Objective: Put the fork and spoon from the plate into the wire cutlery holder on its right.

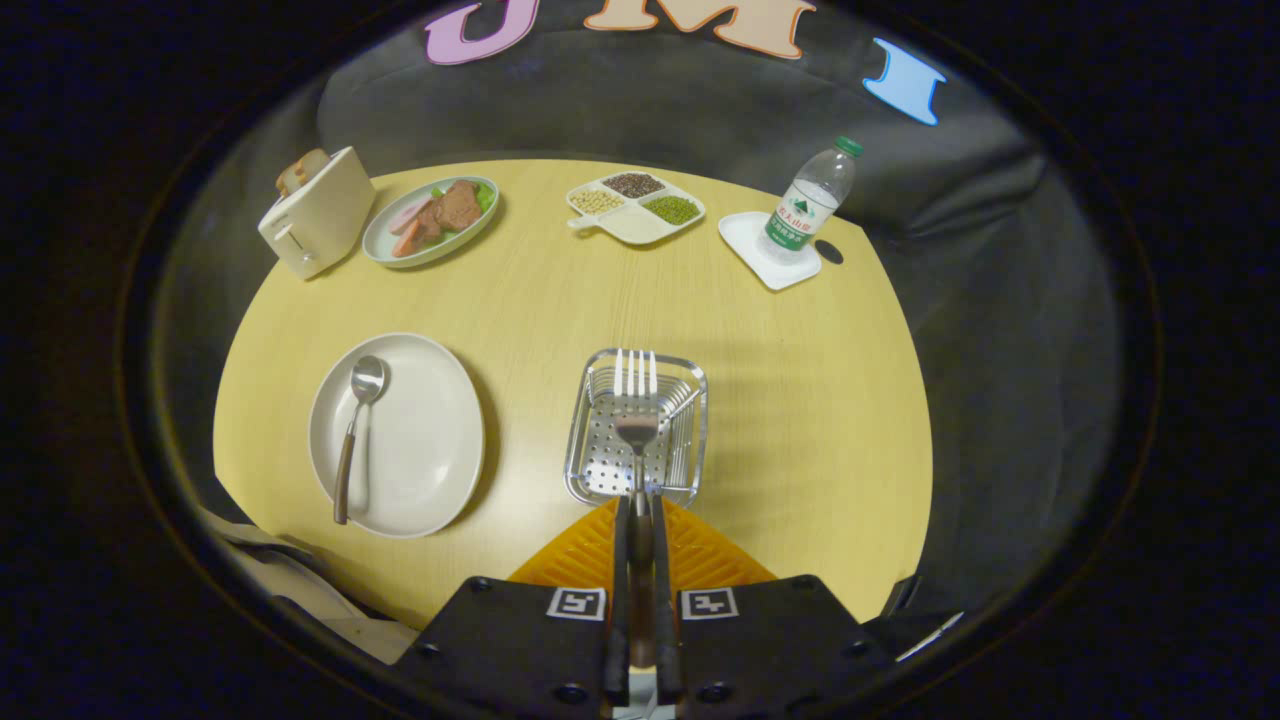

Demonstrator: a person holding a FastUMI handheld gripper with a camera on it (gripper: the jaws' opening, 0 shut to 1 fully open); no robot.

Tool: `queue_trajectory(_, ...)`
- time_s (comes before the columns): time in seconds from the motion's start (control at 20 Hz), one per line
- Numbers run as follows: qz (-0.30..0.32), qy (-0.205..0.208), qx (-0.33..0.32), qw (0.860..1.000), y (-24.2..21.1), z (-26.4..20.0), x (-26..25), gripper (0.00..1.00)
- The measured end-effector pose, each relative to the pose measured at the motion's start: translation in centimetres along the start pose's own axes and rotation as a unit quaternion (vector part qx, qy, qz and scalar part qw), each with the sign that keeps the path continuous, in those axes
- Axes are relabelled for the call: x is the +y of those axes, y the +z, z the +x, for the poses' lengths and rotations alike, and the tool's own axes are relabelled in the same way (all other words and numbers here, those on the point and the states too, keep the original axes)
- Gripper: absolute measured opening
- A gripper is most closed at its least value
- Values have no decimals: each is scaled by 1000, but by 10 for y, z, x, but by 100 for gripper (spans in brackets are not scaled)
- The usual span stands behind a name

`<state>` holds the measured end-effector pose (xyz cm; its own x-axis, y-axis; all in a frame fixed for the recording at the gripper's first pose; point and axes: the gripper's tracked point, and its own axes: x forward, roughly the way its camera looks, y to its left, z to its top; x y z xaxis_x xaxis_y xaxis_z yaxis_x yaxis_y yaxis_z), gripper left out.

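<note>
My gripper (639,520) is shut on the fork (636,400), holding its brown handle between both fingers. The fork's silver tines point away from me and hang over the wire cutlery holder (690,440), which stands on the yellow table just ahead of the fingers. To the left of the holder lies the white plate (425,450). On the plate's left side rests the spoon (358,420), bowl at the far end and brown handle toward me.
Across the round table (780,380) stand a cream toaster (318,212), a green plate of meat and salad (430,220), a divided dish of beans (634,207) and a water bottle (812,205) on a white coaster. A person's sleeve (290,580) is near the table's front left.
</note>
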<state>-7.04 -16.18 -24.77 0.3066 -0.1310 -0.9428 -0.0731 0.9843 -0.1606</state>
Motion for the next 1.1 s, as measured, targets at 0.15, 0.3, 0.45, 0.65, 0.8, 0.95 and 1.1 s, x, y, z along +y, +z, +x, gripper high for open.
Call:
queue_trajectory(0.15,10,5,-1,1000,-1,-1,0,11)
queue_trajectory(0.3,16,1,-3,1000,2,0,-2,13)
queue_trajectory(0.45,29,6,-14,999,9,-1,0,18)
queue_trajectory(0.65,37,12,-55,998,24,-7,9,45)
queue_trajectory(0.8,45,15,-117,992,47,-18,19,73)
queue_trajectory(0.95,56,13,-184,981,71,-30,28,100)
queue_trajectory(1.1,59,14,-240,969,88,-44,40,100)
